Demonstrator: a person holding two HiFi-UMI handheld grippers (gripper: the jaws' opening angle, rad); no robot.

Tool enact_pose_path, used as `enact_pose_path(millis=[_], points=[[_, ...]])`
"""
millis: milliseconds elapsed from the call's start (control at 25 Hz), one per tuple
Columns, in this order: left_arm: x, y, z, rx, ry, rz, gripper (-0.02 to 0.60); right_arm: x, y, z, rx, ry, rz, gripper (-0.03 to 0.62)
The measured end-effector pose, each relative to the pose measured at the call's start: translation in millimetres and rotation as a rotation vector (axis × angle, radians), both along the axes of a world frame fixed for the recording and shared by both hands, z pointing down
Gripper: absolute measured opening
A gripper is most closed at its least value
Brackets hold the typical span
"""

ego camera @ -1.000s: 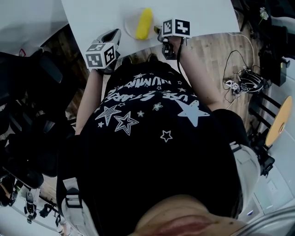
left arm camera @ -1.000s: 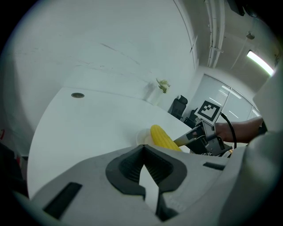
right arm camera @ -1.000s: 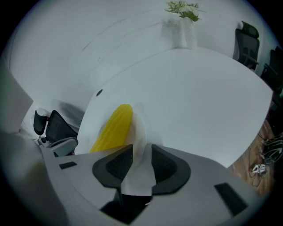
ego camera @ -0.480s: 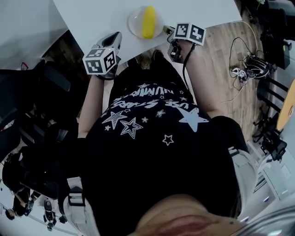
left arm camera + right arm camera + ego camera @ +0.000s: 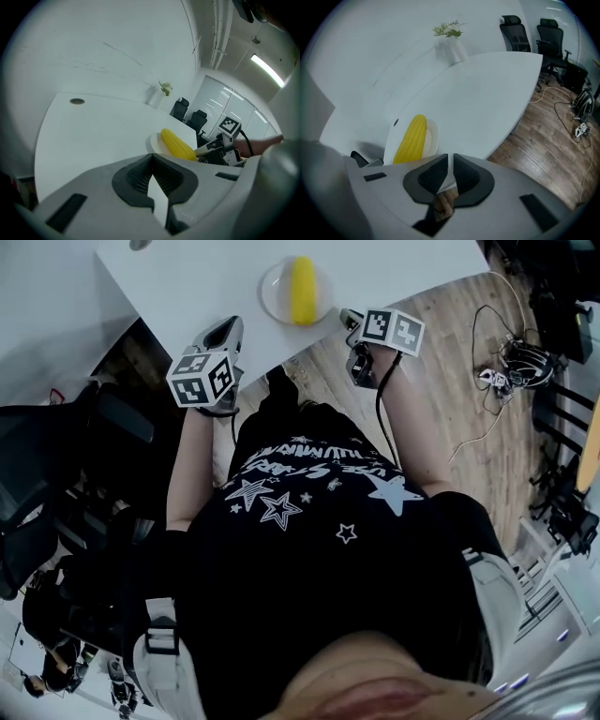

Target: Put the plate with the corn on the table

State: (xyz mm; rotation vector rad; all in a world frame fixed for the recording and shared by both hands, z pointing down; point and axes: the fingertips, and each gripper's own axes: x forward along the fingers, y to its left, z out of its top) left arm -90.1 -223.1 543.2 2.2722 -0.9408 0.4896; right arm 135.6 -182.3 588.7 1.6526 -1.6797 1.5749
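Corn (image 5: 302, 289) lies on plate (image 5: 272, 282) on table (image 5: 187, 277); left tongs (image 5: 223, 332) pressed together, right tongs (image 5: 349, 317) closing, empty.

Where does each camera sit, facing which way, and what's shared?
Head view: on the head, facing steeply down; star-print shirt, forearms, left gripper, right gripper.
Left gripper view: on that gripper, facing across the white table; shut jaws.
Right gripper view: likewise, beside the table; own jaws closing, empty.
All share the yellow corn cob on its round white plate.
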Motion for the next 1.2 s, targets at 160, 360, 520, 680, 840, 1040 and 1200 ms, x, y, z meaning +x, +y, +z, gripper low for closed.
enact_pose_path(millis=[160,360,520,680,840,1040,1200], points=[[1,14,1,0.013,-0.013,-0.021,0.005,3,12,-3,0.028,0.004,-0.019,0.028],[-1,54,-7,0.034,-0.014,-0.027,0.005,0,54,-13,0.063,-0.01,-0.012,0.021],[-1,103,-24,0.057,0.001,-0.005,0.005,-8,108,-32,0.095,-0.017,-0.004,0.02],[12,147,-31,0.069,0.012,0.006,0.005,-1,156,-40,0.116,-0.026,0.007,0.015],[19,185,-41,0.091,0.017,0.036,0.005,1,191,-49,0.145,-0.041,0.019,0.011],[13,223,-55,0.116,0.019,0.03,0.005,-11,228,-62,0.169,-0.046,-0.007,0.007],[12,257,-64,0.125,0.022,0.029,0.005,-16,256,-74,0.196,-0.052,-0.028,0.006]])
